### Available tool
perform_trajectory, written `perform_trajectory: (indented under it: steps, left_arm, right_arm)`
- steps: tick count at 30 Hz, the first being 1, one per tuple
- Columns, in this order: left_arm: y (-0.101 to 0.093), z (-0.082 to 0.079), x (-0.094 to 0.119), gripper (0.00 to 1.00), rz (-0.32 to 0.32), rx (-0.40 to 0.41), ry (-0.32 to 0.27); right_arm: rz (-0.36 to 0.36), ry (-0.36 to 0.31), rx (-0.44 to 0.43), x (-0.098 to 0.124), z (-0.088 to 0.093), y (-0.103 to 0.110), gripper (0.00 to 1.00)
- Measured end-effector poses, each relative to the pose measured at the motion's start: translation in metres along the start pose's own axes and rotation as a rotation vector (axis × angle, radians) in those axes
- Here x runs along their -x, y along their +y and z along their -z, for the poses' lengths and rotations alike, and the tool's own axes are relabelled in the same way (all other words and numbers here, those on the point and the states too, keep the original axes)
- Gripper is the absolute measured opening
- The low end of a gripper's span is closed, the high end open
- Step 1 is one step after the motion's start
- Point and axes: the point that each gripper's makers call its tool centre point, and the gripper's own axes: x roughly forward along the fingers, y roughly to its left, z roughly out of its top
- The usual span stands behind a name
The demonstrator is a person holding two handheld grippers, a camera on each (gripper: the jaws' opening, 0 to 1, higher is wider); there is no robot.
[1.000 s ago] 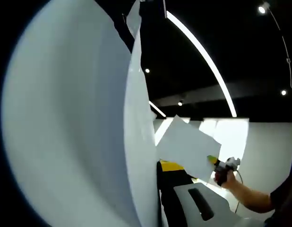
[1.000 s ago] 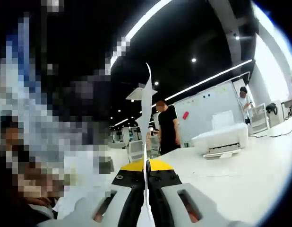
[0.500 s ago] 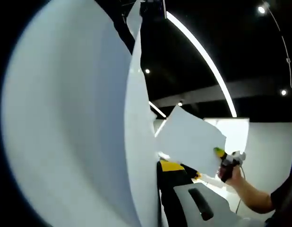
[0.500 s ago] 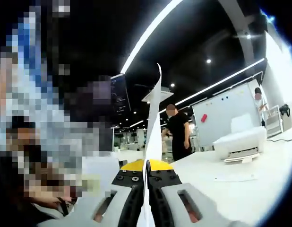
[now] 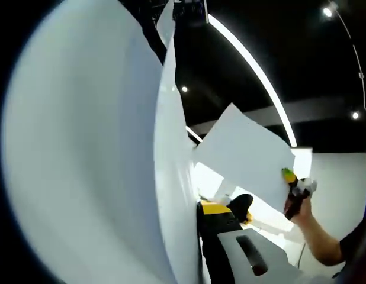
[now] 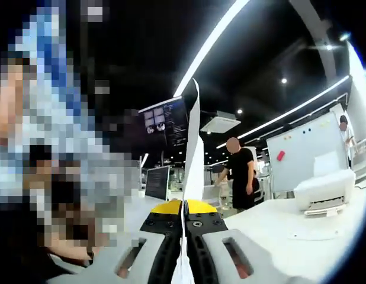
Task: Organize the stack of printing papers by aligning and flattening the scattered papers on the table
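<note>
Dark ceiling with strip lights [image 5: 254, 65] hung behind; each gripper [image 6: 184, 208] pinched an upright white paper sheet [image 6: 192, 160] edge-on, jaws closed; the left's sheet [image 5: 82, 148] bowed leftward.

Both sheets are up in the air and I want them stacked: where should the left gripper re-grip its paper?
Judging by its bow, the large sheet wants a grip at mid-edge, approached edge-on as the right gripper pinches its own sheet; that should keep it flatter.
</note>
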Motion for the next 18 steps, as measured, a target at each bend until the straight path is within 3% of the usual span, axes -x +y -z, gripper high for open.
perform_trajectory:
  steps: [6,12,18]
  left_arm:
    - [0.0,0.0,0.0,0.06,0.001,0.001,-0.002]
    - [0.0,0.0,0.001,0.06,0.001,0.0,-0.003]
    - [0.0,0.0,0.001,0.06,0.001,0.002,-0.003]
  right_arm:
    - [-0.043,-0.018,-0.006,-0.01,-0.002,0.015,0.0]
    - [-0.092,-0.022,-0.053,-0.024,0.007,0.027,0.0]
    - [-0.132,-0.042,-0.166,-0.034,0.018,0.029,0.0]
